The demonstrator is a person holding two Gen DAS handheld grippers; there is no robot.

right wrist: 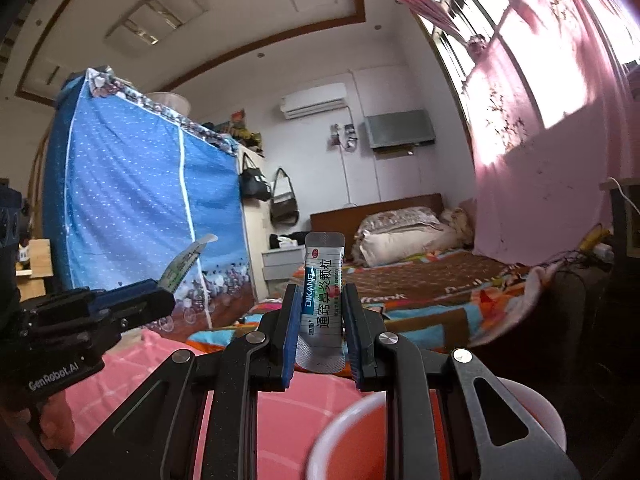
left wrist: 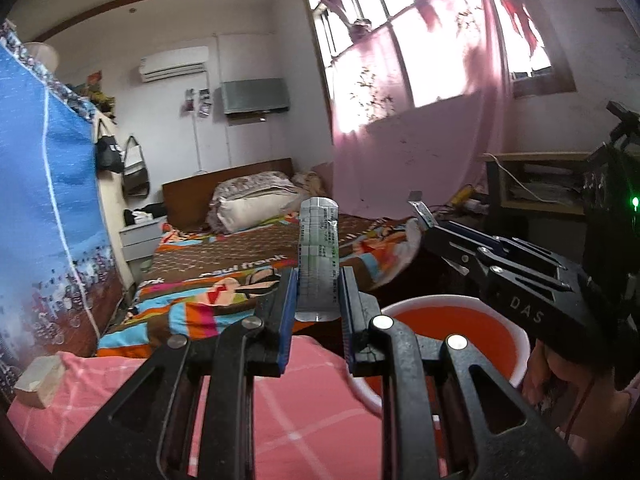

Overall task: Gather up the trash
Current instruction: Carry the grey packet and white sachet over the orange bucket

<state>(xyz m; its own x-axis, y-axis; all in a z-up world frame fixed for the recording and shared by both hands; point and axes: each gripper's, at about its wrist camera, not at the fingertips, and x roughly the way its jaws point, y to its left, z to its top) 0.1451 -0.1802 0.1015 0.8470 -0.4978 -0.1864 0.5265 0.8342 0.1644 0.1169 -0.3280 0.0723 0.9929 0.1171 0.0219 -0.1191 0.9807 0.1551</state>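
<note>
Gripping a silver sachet [left wrist: 318,258] upright between its blue pads, the left claw [left wrist: 318,296] hangs above the pink checked cloth [left wrist: 312,412], beside the red bucket's white rim [left wrist: 520,336]. Seen from the right wrist, the right claw [right wrist: 320,322] clamps a printed sachet [right wrist: 322,292] above that bucket [right wrist: 352,420].

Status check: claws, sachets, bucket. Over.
Left claw shut on silver sachet. Right claw shut on printed sachet. Orange bucket low and close, open. Nothing in the way.
</note>
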